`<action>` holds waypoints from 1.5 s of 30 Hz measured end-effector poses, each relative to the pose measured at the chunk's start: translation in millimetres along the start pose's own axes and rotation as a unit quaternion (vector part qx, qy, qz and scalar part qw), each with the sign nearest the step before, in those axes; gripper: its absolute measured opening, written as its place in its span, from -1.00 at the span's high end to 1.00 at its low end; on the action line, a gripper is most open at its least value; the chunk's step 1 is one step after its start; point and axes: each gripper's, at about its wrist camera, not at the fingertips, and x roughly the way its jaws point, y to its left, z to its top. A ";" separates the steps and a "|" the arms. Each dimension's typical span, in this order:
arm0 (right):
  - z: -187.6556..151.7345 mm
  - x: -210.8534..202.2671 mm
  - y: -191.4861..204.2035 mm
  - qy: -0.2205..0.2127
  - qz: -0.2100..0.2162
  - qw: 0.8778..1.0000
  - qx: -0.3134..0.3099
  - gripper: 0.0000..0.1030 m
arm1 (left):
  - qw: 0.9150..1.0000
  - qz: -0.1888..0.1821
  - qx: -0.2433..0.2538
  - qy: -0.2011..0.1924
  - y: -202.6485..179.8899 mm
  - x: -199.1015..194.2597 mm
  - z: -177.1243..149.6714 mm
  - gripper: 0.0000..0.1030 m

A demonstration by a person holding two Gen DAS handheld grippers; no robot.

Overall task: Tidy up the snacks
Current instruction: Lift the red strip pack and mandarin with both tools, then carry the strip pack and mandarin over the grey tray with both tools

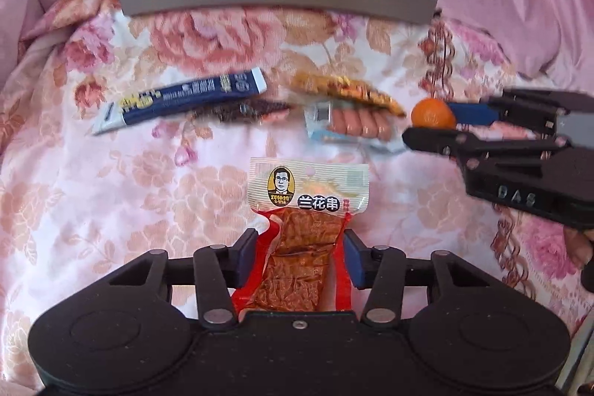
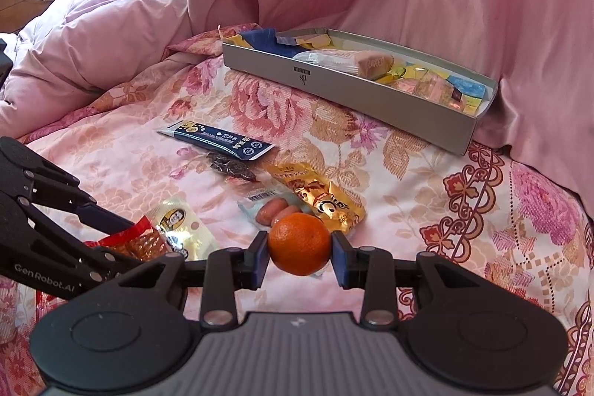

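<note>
A tofu snack packet [image 1: 308, 188] with a white label and red edges sits between the blue pads of my left gripper [image 1: 300, 247], which is shut on its lower half; the red edges crumple against the pads. In the right wrist view the same packet [image 2: 178, 229] sticks out of the left gripper [image 2: 126, 240] just above the floral bedspread. My right gripper [image 2: 300, 255] is shut on a small orange [image 2: 299, 244], held above the loose snacks. The left wrist view shows that orange [image 1: 432, 112] in the right gripper [image 1: 430, 121] at the right.
A long grey box [image 2: 334, 88] with several wrapped snacks stands at the back against a pink quilt. On the bedspread lie a blue stick sachet [image 2: 219, 140], a small dark packet [image 2: 230, 169], a sausage pack [image 2: 274, 210] and a gold packet [image 2: 323, 199].
</note>
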 end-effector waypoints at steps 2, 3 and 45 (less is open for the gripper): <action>0.0 -0.7 0.1 -0.004 -0.003 1.000 -0.003 0.24 | 1.000 -0.002 -0.006 -0.021 0.2 -5.8 2.9 0.05; 0.2 -1.3 0.3 -0.007 -0.004 1.000 -0.004 0.24 | 1.000 -0.002 -0.011 -0.029 0.9 -8.2 4.4 0.05; 95.6 38.8 -106.2 -0.194 -0.116 0.970 0.090 0.23 | 0.960 -0.009 -0.130 -0.247 -4.6 9.7 255.0 0.20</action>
